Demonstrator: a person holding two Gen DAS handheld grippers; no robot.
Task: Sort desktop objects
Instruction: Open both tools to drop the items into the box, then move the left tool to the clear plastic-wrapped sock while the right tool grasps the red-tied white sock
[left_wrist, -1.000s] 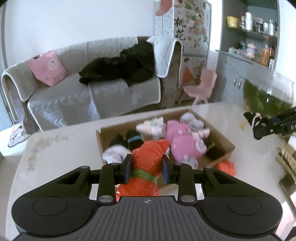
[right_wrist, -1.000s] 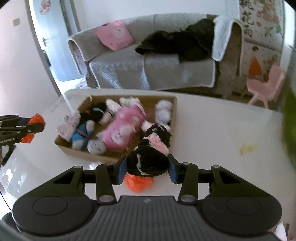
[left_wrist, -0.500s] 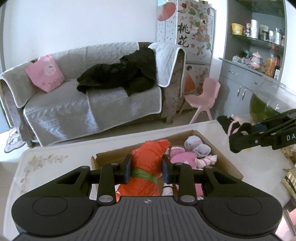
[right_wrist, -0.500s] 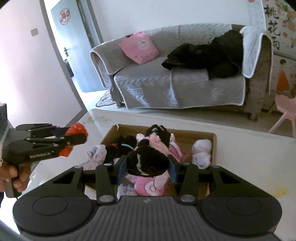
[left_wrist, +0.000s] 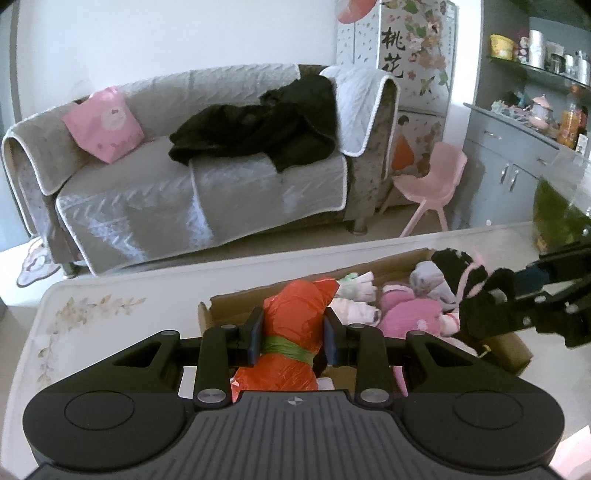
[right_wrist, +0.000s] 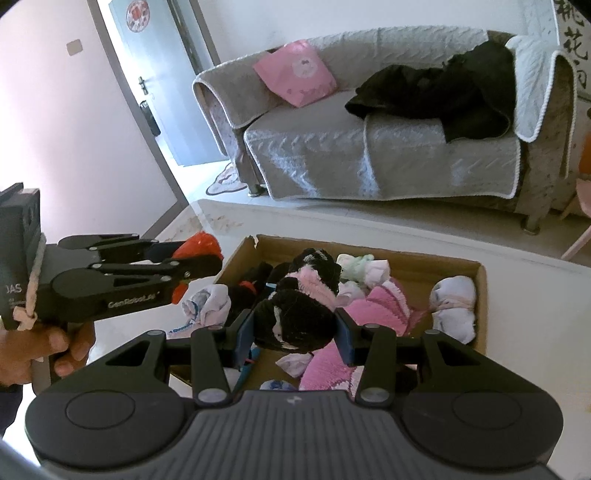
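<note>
Cardboard box (right_wrist: 458, 275) on the white bench (left_wrist: 122, 291) already holds many rolled socks. Left claw (left_wrist: 291, 334) grips an orange plastic bundle (left_wrist: 295, 321) at its near-left corner; right claw (right_wrist: 295, 334) grips a black-and-pink sock roll (right_wrist: 295, 314) above it. Neither released; judged late-stage.

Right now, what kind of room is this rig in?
Most likely a home living room: a grey quilted sofa with a pink cushion, a small pink plastic child's chair, and a grey cabinet with cluttered shelves.
</note>
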